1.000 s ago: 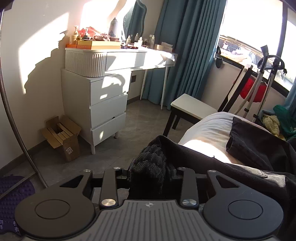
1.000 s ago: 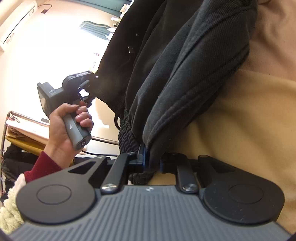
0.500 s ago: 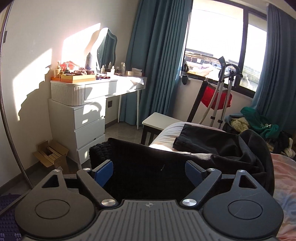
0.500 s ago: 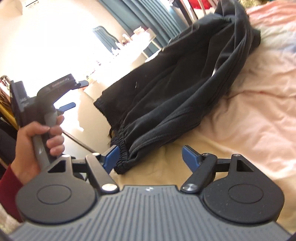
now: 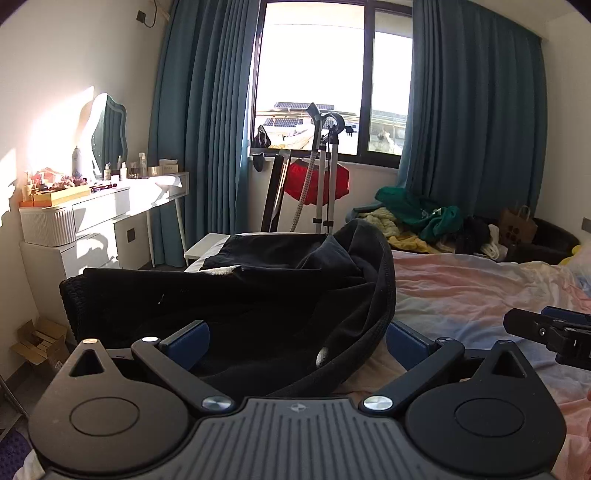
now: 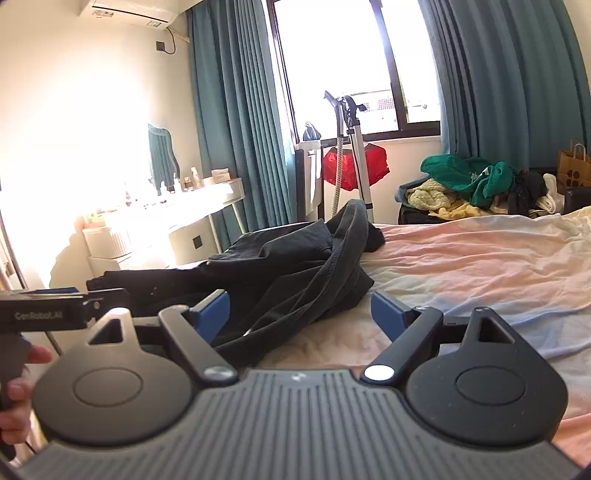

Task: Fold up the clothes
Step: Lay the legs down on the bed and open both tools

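- Left tongs [image 5: 297,341] spread apart, gripping nothing; black trousers [image 5: 236,295] bunched directly ahead, hiding the near bed [image 5: 480,291].
- Right tongs [image 6: 300,314] likewise parted, trousers lying between and beyond on the bed.
- Behind: garment steamer [image 5: 325,173], clothes pile [image 6: 469,184]; air conditioner [image 6: 129,11] in right view only.

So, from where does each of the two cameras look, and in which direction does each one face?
Left wrist: sits on the left gripper, jaws open, facing across the black garment and bed to the window; the right gripper's tip shows at right.
Right wrist: sits on the right gripper, jaws open, facing the same way; the left gripper and the person's hand show at left.
Shared: garment, bed, window, green clothes pile.
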{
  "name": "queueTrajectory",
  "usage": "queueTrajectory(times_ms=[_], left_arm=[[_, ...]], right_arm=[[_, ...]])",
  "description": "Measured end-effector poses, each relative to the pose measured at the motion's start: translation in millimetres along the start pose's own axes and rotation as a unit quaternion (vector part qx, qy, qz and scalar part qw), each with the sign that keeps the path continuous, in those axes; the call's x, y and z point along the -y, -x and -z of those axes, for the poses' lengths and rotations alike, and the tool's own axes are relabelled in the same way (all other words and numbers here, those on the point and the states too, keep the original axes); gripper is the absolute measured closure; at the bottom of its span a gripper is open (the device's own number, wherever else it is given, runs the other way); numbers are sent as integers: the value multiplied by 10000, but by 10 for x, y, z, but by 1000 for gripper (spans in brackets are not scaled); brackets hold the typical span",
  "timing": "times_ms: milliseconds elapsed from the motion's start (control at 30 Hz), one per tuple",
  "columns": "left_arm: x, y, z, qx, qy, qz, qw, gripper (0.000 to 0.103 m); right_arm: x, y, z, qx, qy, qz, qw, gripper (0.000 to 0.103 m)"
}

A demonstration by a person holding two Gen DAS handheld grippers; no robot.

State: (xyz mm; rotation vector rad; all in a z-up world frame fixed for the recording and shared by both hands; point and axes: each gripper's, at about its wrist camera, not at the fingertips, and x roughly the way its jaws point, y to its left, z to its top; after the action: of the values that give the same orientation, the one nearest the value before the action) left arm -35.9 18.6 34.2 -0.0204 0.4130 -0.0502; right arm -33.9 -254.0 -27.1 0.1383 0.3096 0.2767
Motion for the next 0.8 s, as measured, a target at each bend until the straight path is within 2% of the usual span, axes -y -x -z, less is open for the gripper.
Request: queueTrajectory(times_ms=[133, 233, 300, 400, 567, 667, 800], left_arm=[[45, -110, 205, 11, 84, -153, 9998, 0], [-99, -264, 329, -169, 328, -178, 9992, 0], [-122, -300, 366, -177, 219, -270, 9992, 0], [-139, -324, 351, -105, 85, -421, 9990, 0], [-161, -317, 352, -257, 225, -414, 9986, 0], [-87, -271, 241, -526, 240, -573, 9967, 0], [222, 57, -118, -465, -186, -831, 9953, 0]], right_arm=[[241, -112, 158, 67, -2, 200, 9998, 17], [358, -200, 364, -17, -300, 295, 9991, 17], [397, -244, 460, -101, -480, 276, 9984, 17], [326, -246, 431, -51, -342, 166, 9993, 17], [250, -244, 422, 45, -128, 217, 9997, 18], [280, -287, 434, -44, -151, 291, 9995, 18], [393, -310, 420, -62, -253, 570, 9980, 18]])
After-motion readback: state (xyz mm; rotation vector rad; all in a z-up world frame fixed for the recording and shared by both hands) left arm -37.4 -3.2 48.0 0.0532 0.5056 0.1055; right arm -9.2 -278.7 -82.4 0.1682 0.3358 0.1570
